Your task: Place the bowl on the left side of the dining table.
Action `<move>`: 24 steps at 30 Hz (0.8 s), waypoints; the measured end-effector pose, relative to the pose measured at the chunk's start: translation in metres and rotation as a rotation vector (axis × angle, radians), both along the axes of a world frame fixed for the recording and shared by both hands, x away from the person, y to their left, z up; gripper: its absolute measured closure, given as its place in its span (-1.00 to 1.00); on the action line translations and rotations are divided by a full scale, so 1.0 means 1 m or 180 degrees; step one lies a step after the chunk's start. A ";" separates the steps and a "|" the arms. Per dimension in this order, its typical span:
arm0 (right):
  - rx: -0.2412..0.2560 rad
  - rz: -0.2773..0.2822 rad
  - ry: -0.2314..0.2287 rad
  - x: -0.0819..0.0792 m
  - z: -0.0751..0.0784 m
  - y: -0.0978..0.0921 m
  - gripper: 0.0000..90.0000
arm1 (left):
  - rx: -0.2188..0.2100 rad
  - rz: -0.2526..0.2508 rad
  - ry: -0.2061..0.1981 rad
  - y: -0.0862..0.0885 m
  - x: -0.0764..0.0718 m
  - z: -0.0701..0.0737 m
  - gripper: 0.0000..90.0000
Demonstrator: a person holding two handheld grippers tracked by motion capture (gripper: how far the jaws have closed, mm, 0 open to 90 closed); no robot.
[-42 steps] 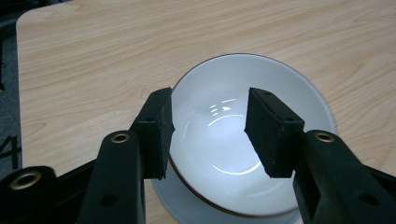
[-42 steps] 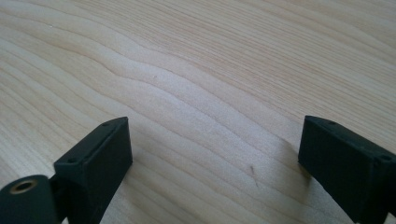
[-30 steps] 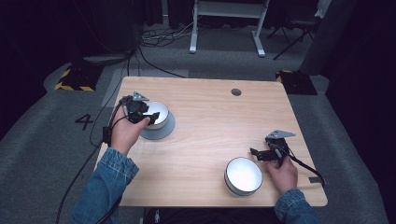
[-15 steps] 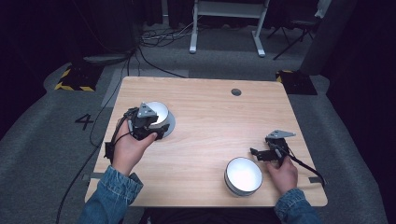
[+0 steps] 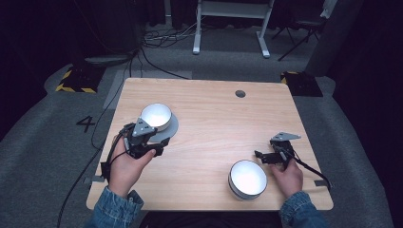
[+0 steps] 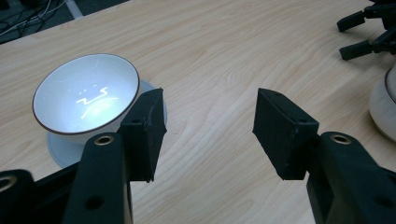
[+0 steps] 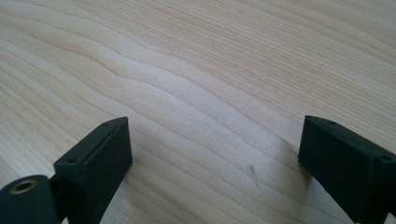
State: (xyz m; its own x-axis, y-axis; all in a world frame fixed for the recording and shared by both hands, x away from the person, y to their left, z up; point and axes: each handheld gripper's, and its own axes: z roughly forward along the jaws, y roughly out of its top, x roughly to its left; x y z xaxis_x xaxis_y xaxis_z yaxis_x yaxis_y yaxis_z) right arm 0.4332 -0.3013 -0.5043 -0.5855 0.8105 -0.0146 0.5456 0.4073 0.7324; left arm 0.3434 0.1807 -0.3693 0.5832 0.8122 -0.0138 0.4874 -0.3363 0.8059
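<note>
1. We log the left tool (image 5: 159, 147) at centre left of the high view, held in the person's left hand (image 5: 124, 166), its jaws apart with nothing between them.
2. In the left gripper view the left tool (image 6: 210, 128) stands over bare wood, its two black jaws well separated.
3. The white bowl (image 5: 156, 116) sits on a grey saucer (image 5: 169, 129) just above the left tool in the high view. In the left gripper view the same bowl (image 6: 86, 98), thin dark line round the rim, rests on the saucer (image 6: 65, 151) at left of frame, just beside the left-hand jaw. We cannot tell whether that jaw touches the saucer.
4. The right tool (image 5: 259, 155) lies at lower right of the high view, in the person's right hand (image 5: 286, 176), jaws spread, gripping nothing.
5. The right gripper view confirms it: the right tool (image 7: 212, 154) has its jaws wide apart low over the pale wood grain of the surface (image 7: 196, 60).
6. A second white bowl (image 5: 247, 179) stands near the lower edge of the surface (image 5: 214, 114) in the high view, just left of the right hand and below the right tool. Its side (image 6: 384, 109) shows at the right edge of the left gripper view.
7. Blue denim sleeves (image 5: 114, 209) enter from the bottom of the high view.
</note>
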 end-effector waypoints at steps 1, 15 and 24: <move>0.0000 0.0000 0.0000 0.000 0.000 0.000 -0.78 | -0.0006 -0.0009 0.0001 0.000 -0.002 -0.001 -0.03; 0.0001 0.0000 0.0000 0.000 0.000 0.000 -0.78 | 0.0024 0.0052 0.0084 0.017 -0.020 -0.031 -0.05; 0.0000 0.0000 -0.0001 0.000 0.000 0.000 -0.78 | 0.0034 0.0085 0.0255 0.020 -0.021 -0.048 -0.06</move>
State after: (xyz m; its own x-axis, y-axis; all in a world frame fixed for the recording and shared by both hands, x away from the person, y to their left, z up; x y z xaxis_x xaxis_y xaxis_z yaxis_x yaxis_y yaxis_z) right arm 0.4332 -0.3013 -0.5043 -0.5856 0.8104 -0.0146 0.5454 0.4074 0.7325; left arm 0.3226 0.2005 -0.4169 0.5587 0.8278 -0.0508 0.5590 -0.3306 0.7604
